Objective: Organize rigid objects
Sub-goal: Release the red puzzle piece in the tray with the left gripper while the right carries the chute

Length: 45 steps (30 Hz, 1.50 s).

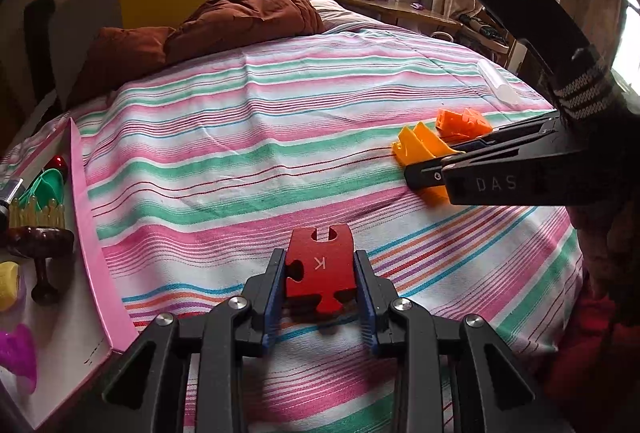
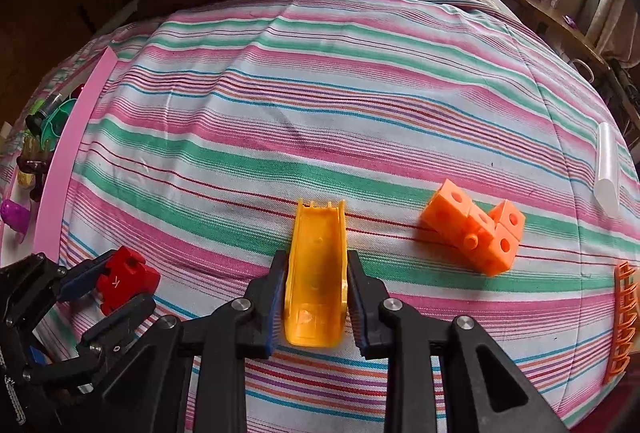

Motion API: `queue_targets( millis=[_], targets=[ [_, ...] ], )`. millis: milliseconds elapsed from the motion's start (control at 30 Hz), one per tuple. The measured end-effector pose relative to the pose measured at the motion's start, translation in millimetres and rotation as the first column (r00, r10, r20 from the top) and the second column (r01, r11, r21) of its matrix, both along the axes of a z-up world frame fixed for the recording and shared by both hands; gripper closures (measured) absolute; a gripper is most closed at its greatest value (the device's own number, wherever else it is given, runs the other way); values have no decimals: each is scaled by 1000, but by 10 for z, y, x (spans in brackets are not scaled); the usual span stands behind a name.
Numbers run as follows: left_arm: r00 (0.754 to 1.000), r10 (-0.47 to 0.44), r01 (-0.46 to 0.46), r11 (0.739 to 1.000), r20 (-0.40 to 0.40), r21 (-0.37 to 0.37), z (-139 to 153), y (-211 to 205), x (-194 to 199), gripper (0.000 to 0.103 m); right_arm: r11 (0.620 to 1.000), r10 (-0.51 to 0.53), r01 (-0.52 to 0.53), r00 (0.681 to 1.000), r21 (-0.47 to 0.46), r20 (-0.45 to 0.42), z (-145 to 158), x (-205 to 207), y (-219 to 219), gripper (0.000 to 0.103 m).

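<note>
My left gripper [image 1: 320, 267] is shut on a red puzzle-shaped block marked K [image 1: 320, 265], held just above the striped bedspread; it also shows at the lower left of the right wrist view [image 2: 126, 279]. My right gripper [image 2: 316, 273] is shut on a yellow toy slide [image 2: 316, 281], which lies along the fingers. In the left wrist view the slide [image 1: 418, 149] and the right gripper [image 1: 424, 173] sit at the right. A cluster of orange linked cubes [image 2: 474, 233] lies on the bed right of the slide, also seen in the left wrist view [image 1: 462, 123].
A pink-edged box [image 1: 86, 217] at the bed's left edge holds several small toys, also seen in the right wrist view [image 2: 60, 173]. A clear plastic tube [image 2: 608, 165] and an orange ladder piece [image 2: 624, 317] lie at the right. A brown quilt [image 1: 240, 17] is heaped at the back.
</note>
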<state>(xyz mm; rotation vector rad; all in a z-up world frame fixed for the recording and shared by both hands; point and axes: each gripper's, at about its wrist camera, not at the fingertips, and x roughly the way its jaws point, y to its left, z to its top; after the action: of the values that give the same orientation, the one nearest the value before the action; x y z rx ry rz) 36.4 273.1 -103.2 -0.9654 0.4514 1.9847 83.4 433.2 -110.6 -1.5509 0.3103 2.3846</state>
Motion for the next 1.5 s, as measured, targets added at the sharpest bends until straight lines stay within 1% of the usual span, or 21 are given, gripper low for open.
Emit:
queue_targets(
  millis=[67, 167, 300, 467, 633, 800, 933, 1000, 1067, 1133, 1233, 1333, 1400, 1500],
  targets=[
    [1000, 6, -6, 1000, 6, -2, 18, 1, 0, 71, 1000, 6, -6, 1000, 18, -1, 3, 7, -15, 77],
    [999, 12, -13, 1000, 41, 19, 65, -33, -10, 71, 999, 18, -18, 1000, 34, -4, -25, -66, -76, 77],
    [1000, 1, -2, 999, 18, 49, 212, -85, 63, 71, 998, 33, -33, 999, 62, -8, -29, -69, -123, 77],
    [1000, 13, -11, 996, -26, 83, 512, -182, 143, 71, 994, 51, -50, 999, 102, -9, -51, -100, -186, 77],
    [995, 70, -62, 992, -67, 107, 804, -383, 117, 70, 991, 61, -59, 998, 122, -11, -61, -114, -221, 77],
    [988, 149, -143, 982, -48, 120, 915, -670, -44, 70, 990, 62, -60, 998, 130, -13, -66, -129, -219, 77],
    [976, 219, -216, 966, -4, 143, 923, -996, -220, 70, 989, 59, -56, 998, 134, -16, -58, -115, -232, 77],
    [962, 270, -271, 950, 22, 153, 914, -1223, -338, 70, 990, 56, -54, 998, 134, -16, -59, -120, -230, 77],
    [944, 320, -329, 930, 78, 163, 871, -1466, -470, 70, 990, 56, -53, 998, 134, -16, -56, -123, -230, 77],
    [918, 375, -393, 905, 128, 163, 798, -1727, -598, 70, 990, 55, -52, 998, 133, -16, -55, -125, -232, 77],
    [887, 429, -454, 879, 170, 146, 663, -2030, -707, 70, 989, 56, -54, 998, 136, -14, -58, -130, -238, 77],
    [870, 447, -478, 868, 208, 134, 532, -2147, -756, 70, 989, 57, -55, 998, 137, -10, -56, -137, -234, 77],
    [871, 442, -474, 871, 214, 128, 486, -2117, -764, 70, 989, 58, -56, 998, 138, -9, -55, -141, -232, 77],
    [880, 427, -456, 882, 211, 116, 432, -2005, -811, 70, 989, 58, -56, 998, 139, -8, -55, -142, -235, 77]
  ],
)
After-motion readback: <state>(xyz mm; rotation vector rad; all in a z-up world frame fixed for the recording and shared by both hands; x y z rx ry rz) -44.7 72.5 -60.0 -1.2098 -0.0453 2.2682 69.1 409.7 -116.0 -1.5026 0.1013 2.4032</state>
